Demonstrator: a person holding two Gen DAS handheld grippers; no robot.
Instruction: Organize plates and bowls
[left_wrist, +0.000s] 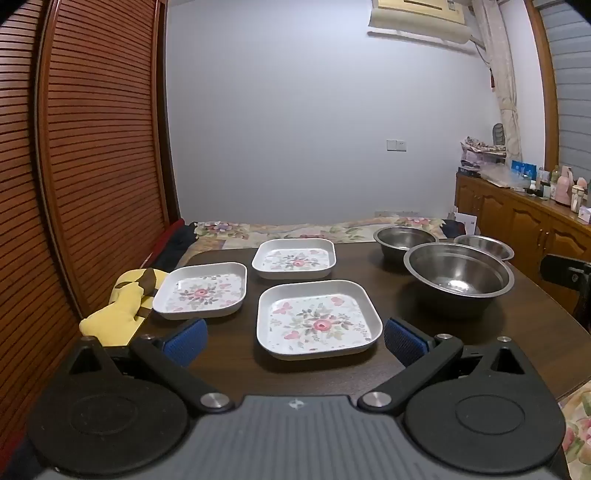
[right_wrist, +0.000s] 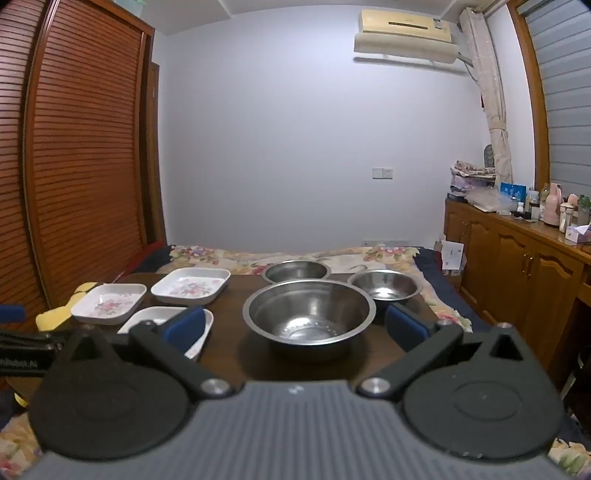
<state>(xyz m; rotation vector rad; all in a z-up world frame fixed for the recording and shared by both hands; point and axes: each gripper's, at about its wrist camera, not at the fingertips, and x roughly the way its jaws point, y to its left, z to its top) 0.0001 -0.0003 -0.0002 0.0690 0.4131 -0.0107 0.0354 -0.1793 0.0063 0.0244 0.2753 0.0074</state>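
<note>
Three square floral plates lie apart on the dark table (left_wrist: 229, 365): a near one (left_wrist: 318, 318), a left one (left_wrist: 201, 290) and a far one (left_wrist: 294, 257). Three steel bowls stand to the right: a large near one (left_wrist: 458, 278), a far one (left_wrist: 404, 238) and a small right one (left_wrist: 484, 245). My left gripper (left_wrist: 295, 341) is open, its blue pads either side of the near plate, short of it. My right gripper (right_wrist: 295, 326) is open, facing the large bowl (right_wrist: 309, 314), with the other bowls (right_wrist: 296, 271) (right_wrist: 384, 288) behind and the plates (right_wrist: 190, 285) (right_wrist: 109, 302) (right_wrist: 157, 317) to its left.
A yellow soft toy (left_wrist: 122, 306) lies at the table's left edge by the slatted wooden doors (left_wrist: 92, 147). A floral bed cover (left_wrist: 295, 229) is behind the table. A wooden cabinet (left_wrist: 524, 218) with bottles runs along the right wall. The other gripper (left_wrist: 569, 277) shows at the right edge.
</note>
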